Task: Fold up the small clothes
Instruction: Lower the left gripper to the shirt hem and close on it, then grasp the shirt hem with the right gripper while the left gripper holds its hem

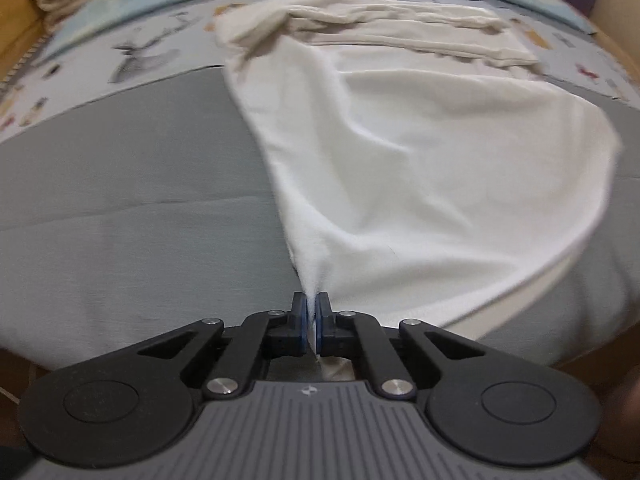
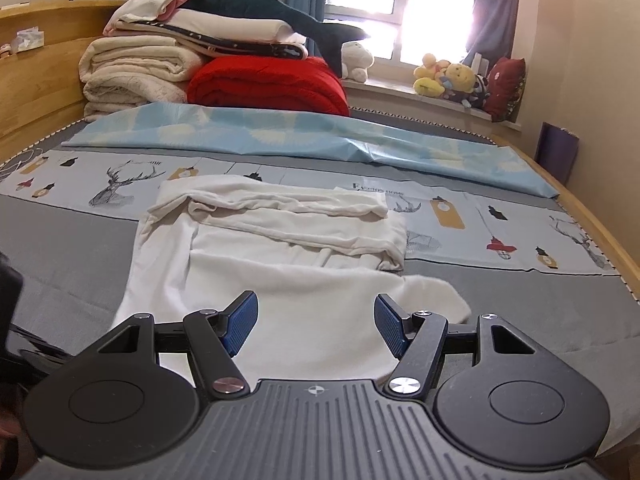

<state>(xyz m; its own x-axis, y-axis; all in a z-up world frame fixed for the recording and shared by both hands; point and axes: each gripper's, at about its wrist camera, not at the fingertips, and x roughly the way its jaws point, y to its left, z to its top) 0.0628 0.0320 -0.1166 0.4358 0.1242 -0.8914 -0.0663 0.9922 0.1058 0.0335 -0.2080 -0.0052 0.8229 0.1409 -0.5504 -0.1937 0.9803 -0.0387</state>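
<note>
A white garment (image 1: 420,168) lies on the grey bed cover, its far part bunched in folds. My left gripper (image 1: 312,312) is shut on the garment's near corner and holds it lifted and taut. In the right wrist view the same garment (image 2: 280,264) spreads ahead, its near edge under the fingers. My right gripper (image 2: 316,320) is open and empty just above that near edge, with blue pads (image 2: 242,322) wide apart.
A light blue sheet (image 2: 280,132) lies across the bed beyond the garment. Folded blankets (image 2: 132,72) and a red quilt (image 2: 268,84) are stacked at the head. A wooden bed frame (image 2: 600,240) runs along the right. Plush toys (image 2: 448,78) sit on the windowsill.
</note>
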